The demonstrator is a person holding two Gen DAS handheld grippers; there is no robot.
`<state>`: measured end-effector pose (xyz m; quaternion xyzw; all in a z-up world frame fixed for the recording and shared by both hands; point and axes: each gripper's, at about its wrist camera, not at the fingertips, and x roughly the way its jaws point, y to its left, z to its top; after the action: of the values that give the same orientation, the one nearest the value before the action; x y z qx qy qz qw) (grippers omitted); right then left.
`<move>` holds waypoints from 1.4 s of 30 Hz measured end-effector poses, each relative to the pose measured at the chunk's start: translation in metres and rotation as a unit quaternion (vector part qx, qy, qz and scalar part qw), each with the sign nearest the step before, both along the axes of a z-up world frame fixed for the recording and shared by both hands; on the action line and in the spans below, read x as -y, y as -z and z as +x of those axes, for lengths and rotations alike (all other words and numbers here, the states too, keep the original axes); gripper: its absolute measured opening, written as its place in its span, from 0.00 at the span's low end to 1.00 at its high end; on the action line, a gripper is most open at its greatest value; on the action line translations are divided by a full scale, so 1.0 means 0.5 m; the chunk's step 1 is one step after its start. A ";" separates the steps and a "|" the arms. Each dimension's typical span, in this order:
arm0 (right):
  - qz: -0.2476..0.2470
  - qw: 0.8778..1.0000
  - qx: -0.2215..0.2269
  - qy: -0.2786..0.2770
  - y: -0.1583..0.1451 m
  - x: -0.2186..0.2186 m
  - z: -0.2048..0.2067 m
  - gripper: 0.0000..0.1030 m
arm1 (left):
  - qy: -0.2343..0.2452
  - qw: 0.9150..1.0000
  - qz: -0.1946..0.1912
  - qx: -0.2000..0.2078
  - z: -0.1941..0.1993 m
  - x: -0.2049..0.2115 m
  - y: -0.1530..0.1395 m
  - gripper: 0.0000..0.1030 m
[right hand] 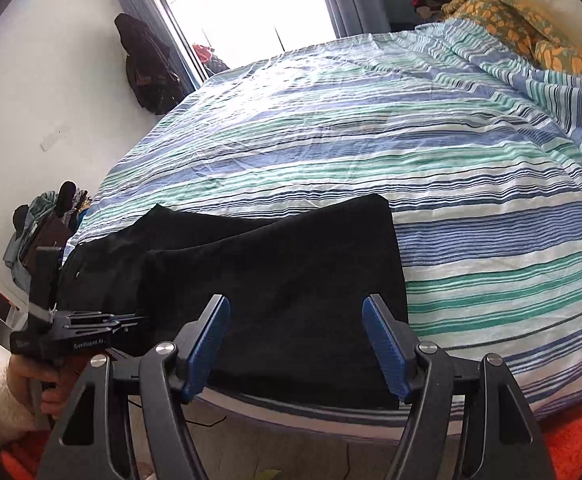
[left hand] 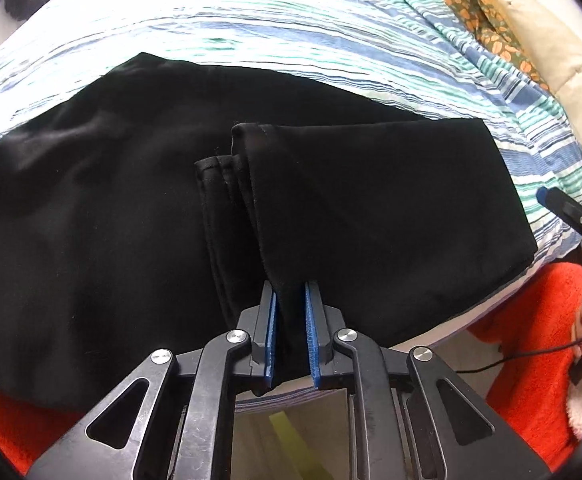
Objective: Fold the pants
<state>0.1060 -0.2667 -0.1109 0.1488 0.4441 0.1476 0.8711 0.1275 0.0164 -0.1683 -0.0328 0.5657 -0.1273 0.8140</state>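
Between the blue ribbed pads of the left gripper (left hand: pixel 291 336): a pinched strip of black soft-fabric pants (left hand: pixel 111 208), jaws drawn close on the cloth near its near edge. Just ahead of those fingers, stacked hemmed leg ends (left hand: pixel 227 164), already laid back over the body of the garment. On the right gripper (right hand: pixel 297 344), jaws spread wide, nothing between the pads, hovering just above the near right part of the folded cloth.

Outward from there: pants flat at the near edge of the blue, green and white striped bedsheet (right hand: pixel 471 184), long axis across the bed edge from left to right. Further off, an orange-patterned blanket (right hand: pixel 531 36).

Judged decisive for the coming fold: left end already held, right end free, directly below the open right jaws.
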 end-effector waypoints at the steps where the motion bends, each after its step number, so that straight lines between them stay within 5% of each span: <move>1: 0.008 0.999 -0.028 -0.017 0.028 -0.004 0.020 0.68 | 0.002 1.000 0.004 0.000 0.001 0.002 -0.007 0.20; 3: 0.006 0.994 -0.099 -0.045 0.103 -0.021 0.048 0.68 | -0.004 1.000 0.005 0.012 0.011 -0.009 -0.030 0.44; 4: -0.011 0.994 -0.099 -0.049 0.119 -0.029 0.048 0.68 | -0.015 0.999 0.008 0.028 0.020 -0.027 -0.046 0.58; 5: -0.028 0.995 -0.077 -0.052 0.118 -0.036 0.041 0.69 | -0.031 0.998 0.017 0.050 0.029 -0.043 -0.064 0.89; 6: -0.042 0.995 -0.070 -0.060 0.115 -0.047 0.037 0.72 | -0.052 0.995 0.028 0.079 0.041 -0.062 -0.080 1.00; 10: -0.084 0.992 -0.058 -0.077 0.118 -0.076 0.030 0.83 | -0.112 0.986 0.050 0.114 0.151 -0.127 -0.077 1.00; 14: -0.090 0.992 -0.050 -0.067 0.124 -0.083 0.023 0.89 | -0.173 0.973 0.083 0.126 0.249 -0.168 -0.008 1.00; 16: -0.099 0.992 -0.046 -0.067 0.127 -0.089 0.022 0.90 | -0.167 0.977 0.090 0.101 0.273 -0.183 0.052 1.00; 20: -0.107 0.991 -0.045 -0.069 0.128 -0.094 0.025 0.92 | -0.148 0.968 0.128 0.160 0.251 -0.160 0.051 1.00; 42: -0.107 0.991 -0.043 -0.065 0.128 -0.106 0.025 0.96 | -0.148 0.966 0.135 0.162 0.245 -0.147 0.054 1.00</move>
<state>0.1185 -0.2138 -0.1747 0.0322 0.5032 0.1489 0.8506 0.2502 0.0898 -0.1952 0.0156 0.4272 0.0687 0.9014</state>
